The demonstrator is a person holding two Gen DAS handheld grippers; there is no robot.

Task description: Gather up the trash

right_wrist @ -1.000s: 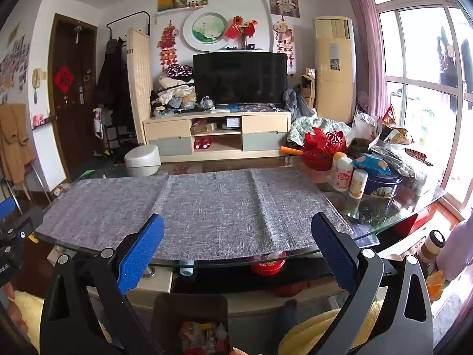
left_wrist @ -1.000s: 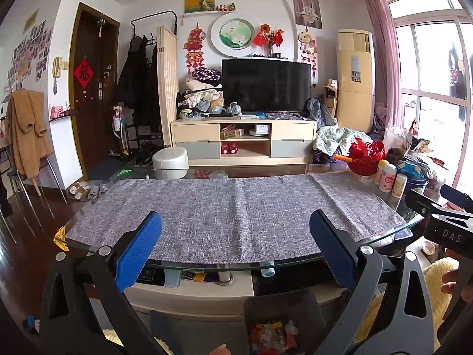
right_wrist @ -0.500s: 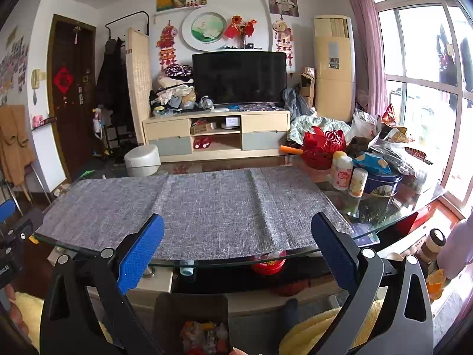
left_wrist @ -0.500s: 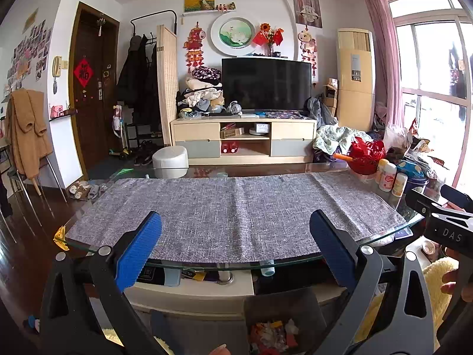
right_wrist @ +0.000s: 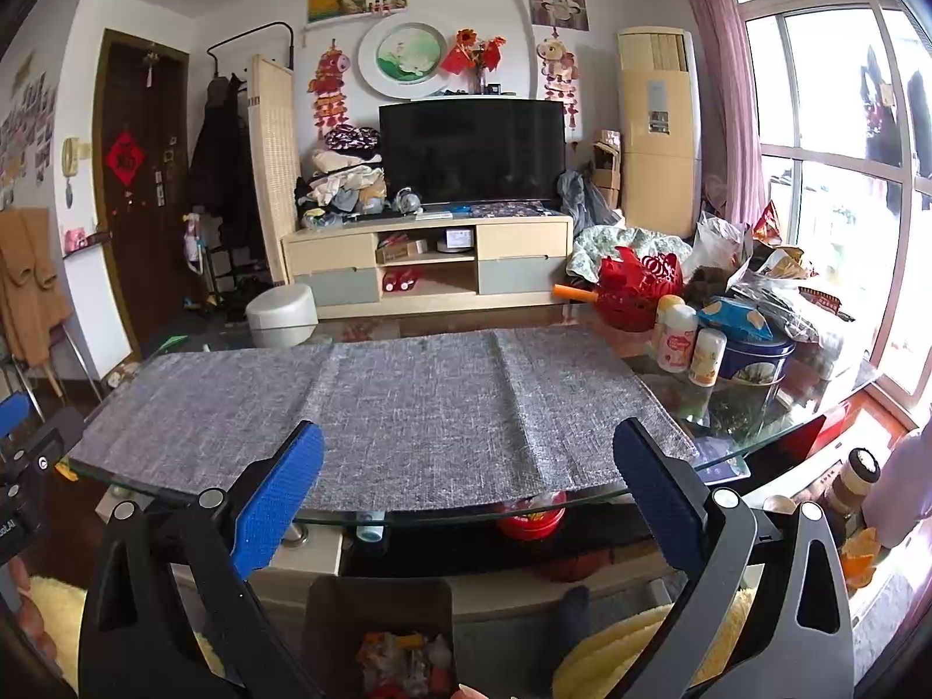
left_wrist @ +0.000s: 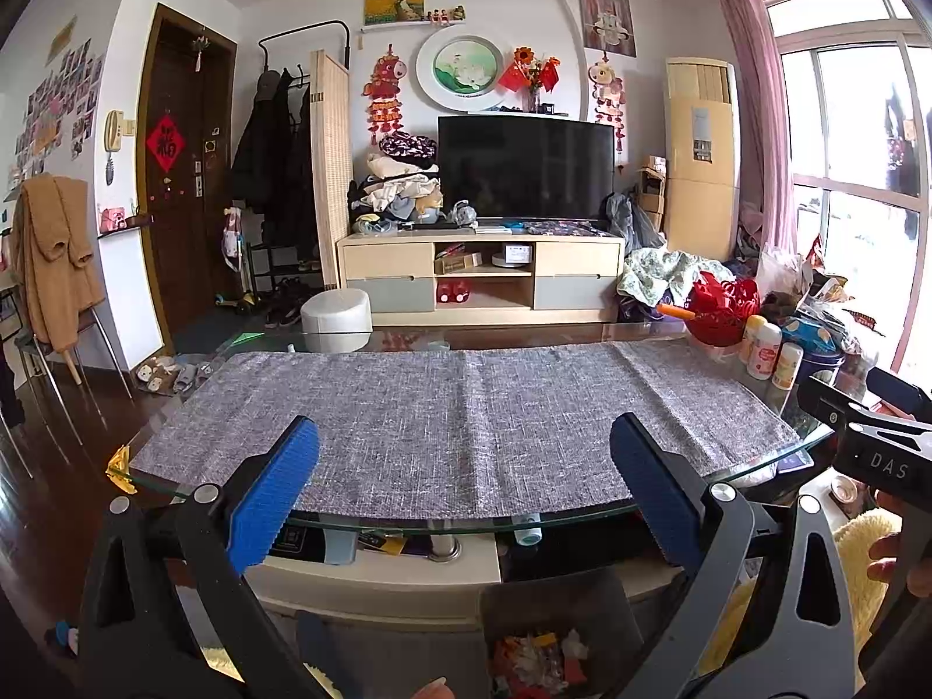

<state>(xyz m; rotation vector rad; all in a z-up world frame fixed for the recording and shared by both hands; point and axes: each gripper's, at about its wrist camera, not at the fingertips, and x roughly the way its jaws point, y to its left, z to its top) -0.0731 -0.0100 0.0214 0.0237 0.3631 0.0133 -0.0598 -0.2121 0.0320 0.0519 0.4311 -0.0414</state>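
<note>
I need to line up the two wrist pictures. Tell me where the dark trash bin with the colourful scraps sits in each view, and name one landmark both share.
Left wrist: the trash bin sits at the bottom edge, right of centre, below the glass table, nearer the right finger.
Right wrist: the trash bin sits at the bottom edge, left of centre, nearer the left finger.
Shared landmark: the black television on the far wall.
</note>
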